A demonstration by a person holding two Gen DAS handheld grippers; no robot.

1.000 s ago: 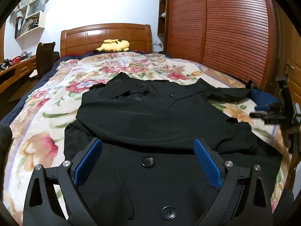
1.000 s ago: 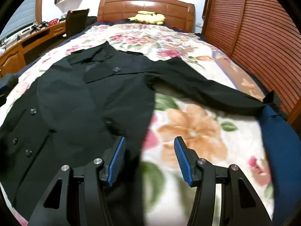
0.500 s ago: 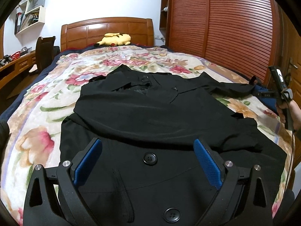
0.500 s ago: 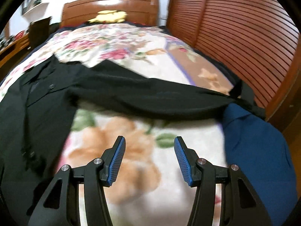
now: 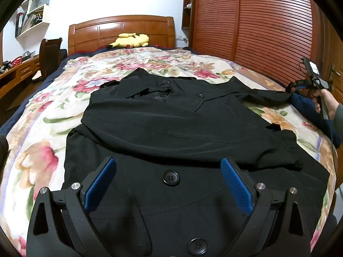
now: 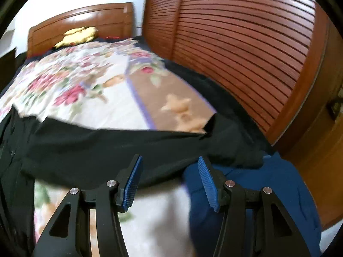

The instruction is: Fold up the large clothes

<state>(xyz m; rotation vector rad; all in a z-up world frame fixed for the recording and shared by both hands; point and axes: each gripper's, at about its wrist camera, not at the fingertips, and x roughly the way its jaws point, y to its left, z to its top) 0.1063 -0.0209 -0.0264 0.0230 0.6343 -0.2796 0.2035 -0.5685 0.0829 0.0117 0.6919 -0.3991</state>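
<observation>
The black coat (image 5: 182, 132) lies flat on the flowered bedspread (image 5: 34, 141), one sleeve already folded across the chest and the other sleeve (image 6: 120, 141) stretched out toward three o'clock, its cuff at the bed's edge beside a blue cloth (image 6: 268, 192). Your right claw (image 6: 169, 177) hangs over that sleeve, released, nothing between its pads. Bring it down near the cuff, pinching black fabric only, not the blue cloth. Your left claw (image 5: 169, 184) is released wide at six o'clock above the buttons; press the hem there while the sleeve crosses.
</observation>
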